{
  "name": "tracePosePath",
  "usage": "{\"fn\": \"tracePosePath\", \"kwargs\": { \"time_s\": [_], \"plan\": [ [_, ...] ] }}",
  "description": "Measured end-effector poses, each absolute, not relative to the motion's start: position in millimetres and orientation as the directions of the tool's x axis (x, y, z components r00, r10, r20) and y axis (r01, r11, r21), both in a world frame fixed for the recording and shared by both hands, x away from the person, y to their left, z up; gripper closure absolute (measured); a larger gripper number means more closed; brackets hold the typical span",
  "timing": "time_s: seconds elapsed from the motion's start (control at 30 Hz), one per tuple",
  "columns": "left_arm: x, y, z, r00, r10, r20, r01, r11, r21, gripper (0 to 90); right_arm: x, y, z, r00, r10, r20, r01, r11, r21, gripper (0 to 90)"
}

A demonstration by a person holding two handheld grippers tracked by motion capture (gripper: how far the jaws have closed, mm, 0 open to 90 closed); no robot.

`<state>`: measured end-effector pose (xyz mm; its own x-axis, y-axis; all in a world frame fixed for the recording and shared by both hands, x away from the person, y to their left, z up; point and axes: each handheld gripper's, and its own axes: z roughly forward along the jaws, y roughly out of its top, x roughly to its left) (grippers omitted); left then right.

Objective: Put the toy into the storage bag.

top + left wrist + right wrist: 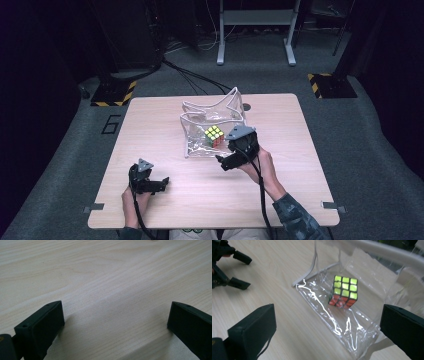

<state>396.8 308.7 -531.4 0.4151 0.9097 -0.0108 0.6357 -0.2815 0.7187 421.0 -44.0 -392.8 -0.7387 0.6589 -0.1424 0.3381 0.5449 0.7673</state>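
Hovering my right gripper [327, 322], jaws spread, beside the clear plastic pouch [324, 305] holding a Rubik's cube [343, 291]; my left gripper [150, 184] rests spread on the table [160, 125].

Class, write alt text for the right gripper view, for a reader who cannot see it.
A puzzle cube with a yellow-green top and red side lies inside a clear plastic bag on a wooden table. The right gripper is open, its jaws wide apart in the foreground, holding nothing. The left gripper sits at upper left, also open.
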Motion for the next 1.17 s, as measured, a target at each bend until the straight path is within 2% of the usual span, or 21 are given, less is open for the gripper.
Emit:
{"fn": "tracePosePath", "kwargs": {
  "time_s": [0.87, 1.17],
  "plan": [
    [397, 309, -531, 0.415, 0.910, -0.011, 0.636, -0.282, 0.718, 0.6, 395, -73, -496, -0.690, 0.723, -0.032, 0.483, 0.492, 0.725, 1.0],
    [397, 309, -531, 0.416, 0.909, -0.009, 0.636, -0.283, 0.718, 0.5, 384, -84, -528, -0.655, 0.755, -0.033, 0.504, 0.470, 0.725, 0.1]
  ]
}}
